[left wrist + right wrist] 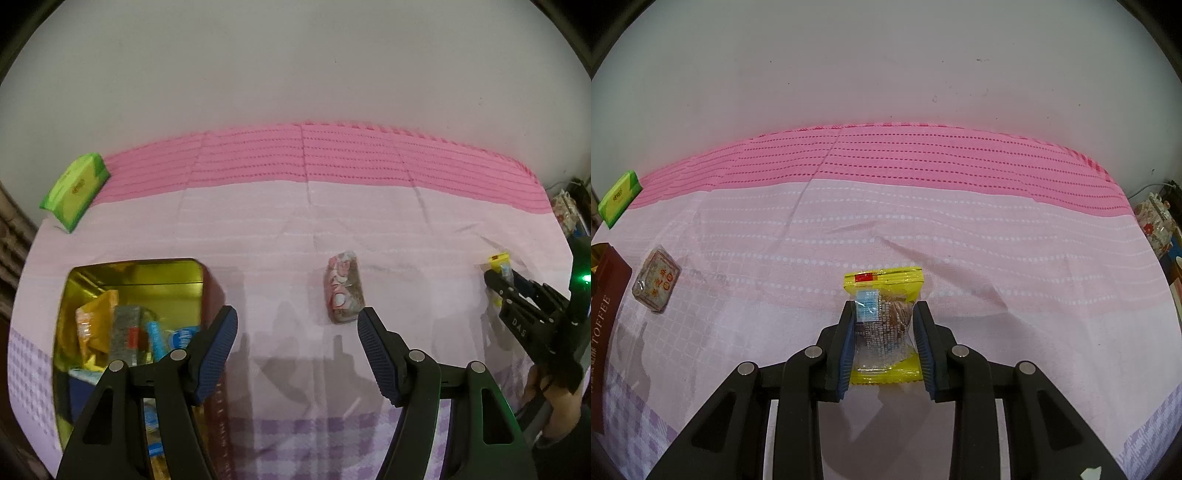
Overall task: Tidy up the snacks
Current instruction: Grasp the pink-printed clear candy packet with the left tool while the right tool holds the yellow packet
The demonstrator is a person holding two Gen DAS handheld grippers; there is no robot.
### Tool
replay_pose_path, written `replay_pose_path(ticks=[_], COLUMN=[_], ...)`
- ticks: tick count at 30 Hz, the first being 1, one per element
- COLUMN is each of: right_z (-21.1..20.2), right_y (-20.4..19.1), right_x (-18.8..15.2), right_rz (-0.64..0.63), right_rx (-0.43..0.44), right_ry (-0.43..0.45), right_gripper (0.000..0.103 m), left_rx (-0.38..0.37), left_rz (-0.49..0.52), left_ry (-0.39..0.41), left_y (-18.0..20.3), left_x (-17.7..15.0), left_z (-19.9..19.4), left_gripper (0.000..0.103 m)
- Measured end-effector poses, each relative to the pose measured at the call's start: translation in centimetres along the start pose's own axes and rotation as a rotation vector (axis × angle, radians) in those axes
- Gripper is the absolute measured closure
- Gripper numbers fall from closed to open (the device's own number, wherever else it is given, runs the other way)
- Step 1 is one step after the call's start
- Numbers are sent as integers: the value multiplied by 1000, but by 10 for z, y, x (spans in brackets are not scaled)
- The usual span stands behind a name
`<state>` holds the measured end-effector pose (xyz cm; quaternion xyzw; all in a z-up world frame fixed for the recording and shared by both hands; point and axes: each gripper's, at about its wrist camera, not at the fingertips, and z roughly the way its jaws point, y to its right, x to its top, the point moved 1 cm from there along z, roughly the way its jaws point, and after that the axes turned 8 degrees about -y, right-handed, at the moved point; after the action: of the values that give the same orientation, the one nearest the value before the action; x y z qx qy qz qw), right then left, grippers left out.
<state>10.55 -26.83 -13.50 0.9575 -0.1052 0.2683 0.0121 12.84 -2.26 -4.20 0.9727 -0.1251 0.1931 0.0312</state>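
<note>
My right gripper (884,310) is shut on a yellow-edged clear snack packet (882,280) that lies on the pink cloth; its pads press both sides. In the left wrist view that gripper (496,282) and the yellow packet (499,260) show at the far right. My left gripper (297,321) stands open with nothing between its fingers. A clear-wrapped brown snack with red print (343,288) lies just beyond its right fingertip, and shows again (656,280) at the right wrist view's left. The open gold tin (170,275) with several snacks inside sits under the left finger.
A green packet (75,192) lies at the far left by the wall, seen again as the green packet (618,197). The dark red tin side marked TOFFEE (605,321) stands at the left edge. A floral item (1156,221) sits off the cloth's right end.
</note>
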Motion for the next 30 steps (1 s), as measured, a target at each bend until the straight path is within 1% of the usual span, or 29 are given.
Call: replay_pose_path(ticks=[7, 10, 14, 16, 19, 21, 23, 25, 28, 30], right_z=[0, -1, -1, 0, 0, 0, 0, 0, -1, 0], right_y=[-1, -1, -1, -1, -1, -1, -1, -1, 0, 0], right_x=[0, 0, 1, 1, 1, 1, 1, 1, 1, 1], right_rz=[2, 2, 4, 5, 5, 5, 5, 5, 5, 5], right_rx=[2, 2, 4, 4, 4, 4, 4, 4, 4, 5], right_ry=[0, 0, 1, 1, 1, 1, 1, 1, 1, 1], right_gripper=[74, 74, 74, 74, 74, 74, 74, 73, 74, 74], left_rx=[-33, -35, -59, -56, -66, -68, -85, -91, -99, -85], left_rz=[19, 16, 1, 4, -2, -9, -18, -21, 2, 18], left_ry=[-31, -46, -53, -62, -71, -78, -87, -94, -82, -78], left_y=[13, 17, 19, 20, 21, 21, 21, 22, 26, 29], left_x=[9, 12, 16, 16, 17, 19, 17, 16, 14, 13], left_z=[22, 34, 48, 53, 61, 67, 70, 72, 73, 71], left_gripper=[35, 37, 38, 43, 46, 52, 62, 67, 77, 77])
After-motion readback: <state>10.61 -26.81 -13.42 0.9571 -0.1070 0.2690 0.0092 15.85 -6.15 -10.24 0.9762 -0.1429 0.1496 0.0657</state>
